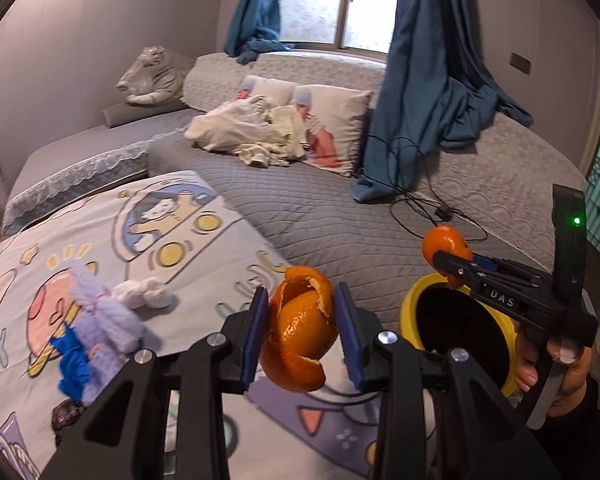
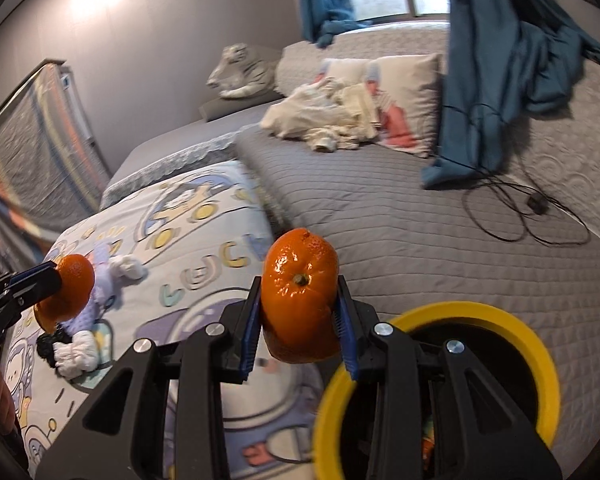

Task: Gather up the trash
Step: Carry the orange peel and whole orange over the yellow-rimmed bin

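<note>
Seemingly upright peel (image 1: 300, 328) between left claw (image 1: 302, 334) pads.

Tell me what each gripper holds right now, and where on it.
Left gripper clamps a curled orange peel across its sides. Right gripper clamps another orange peel piece across its sides, stem scar facing the camera, near the yellow bin.

Both grippers hold orange peel by the yellow bin

The left gripper (image 1: 301, 326) pinches a curled peel (image 1: 300, 332) above the cartoon blanket (image 1: 148, 240). The right gripper (image 1: 446, 266) grips a second peel (image 1: 444, 244) over the bin (image 1: 410, 308). A lilac knitted toy (image 1: 100, 320) lies left.
</note>
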Demonstrator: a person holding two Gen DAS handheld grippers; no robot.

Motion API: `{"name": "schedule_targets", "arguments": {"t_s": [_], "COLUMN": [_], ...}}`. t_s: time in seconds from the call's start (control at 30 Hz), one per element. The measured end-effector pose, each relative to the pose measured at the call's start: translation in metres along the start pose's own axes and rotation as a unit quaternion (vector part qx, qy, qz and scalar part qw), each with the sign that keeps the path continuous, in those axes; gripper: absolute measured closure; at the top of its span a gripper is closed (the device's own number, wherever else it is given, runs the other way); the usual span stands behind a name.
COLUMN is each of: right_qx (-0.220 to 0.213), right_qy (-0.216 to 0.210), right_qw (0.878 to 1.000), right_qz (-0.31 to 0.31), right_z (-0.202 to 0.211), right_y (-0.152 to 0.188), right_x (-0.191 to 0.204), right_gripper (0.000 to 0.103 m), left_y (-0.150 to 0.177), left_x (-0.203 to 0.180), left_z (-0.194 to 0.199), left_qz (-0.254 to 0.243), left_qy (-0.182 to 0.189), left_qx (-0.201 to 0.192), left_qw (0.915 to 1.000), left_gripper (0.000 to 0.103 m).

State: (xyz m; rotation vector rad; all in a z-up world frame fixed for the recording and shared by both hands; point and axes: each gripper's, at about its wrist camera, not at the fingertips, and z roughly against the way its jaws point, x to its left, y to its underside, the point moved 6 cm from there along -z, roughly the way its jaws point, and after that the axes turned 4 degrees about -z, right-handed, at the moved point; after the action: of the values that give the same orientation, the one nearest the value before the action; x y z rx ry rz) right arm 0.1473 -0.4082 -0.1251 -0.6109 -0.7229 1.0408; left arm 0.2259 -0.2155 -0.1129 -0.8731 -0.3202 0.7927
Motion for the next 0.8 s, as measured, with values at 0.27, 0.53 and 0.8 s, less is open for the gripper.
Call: {"name": "schedule_targets", "arguments": {"t_s": [0.27,0.53,0.8], "right_qx": [-0.008,-0.011,-0.005], "right_qy": [0.041,0.069,0.082], "right_qw": [0.998,0.996,0.993], "right_qz": [-0.038,-0.061,-0.083], "right_z": [0.016,0.028,0.032], "right_y": [0.007,0.016,0.029], "right_x": [-0.062,-0.104,-0.132], "right_gripper": [0.071,0.071,0.07], "left_y": [-0.007,-0.008,-0.003], "left_x": [-0.063,-0.115,-0.151], "left_z": [-0.027,-0.048,-0.069], "left_qz": [-0.05,-0.083,-0.097], "left_qy": [0.035,0.068,0.102], "left_qx": [0.012,0.028,0.042], "left_qw": [0.9981,0.9938,0.9892], "left_gripper": [0.071,0.071,0.071]}}
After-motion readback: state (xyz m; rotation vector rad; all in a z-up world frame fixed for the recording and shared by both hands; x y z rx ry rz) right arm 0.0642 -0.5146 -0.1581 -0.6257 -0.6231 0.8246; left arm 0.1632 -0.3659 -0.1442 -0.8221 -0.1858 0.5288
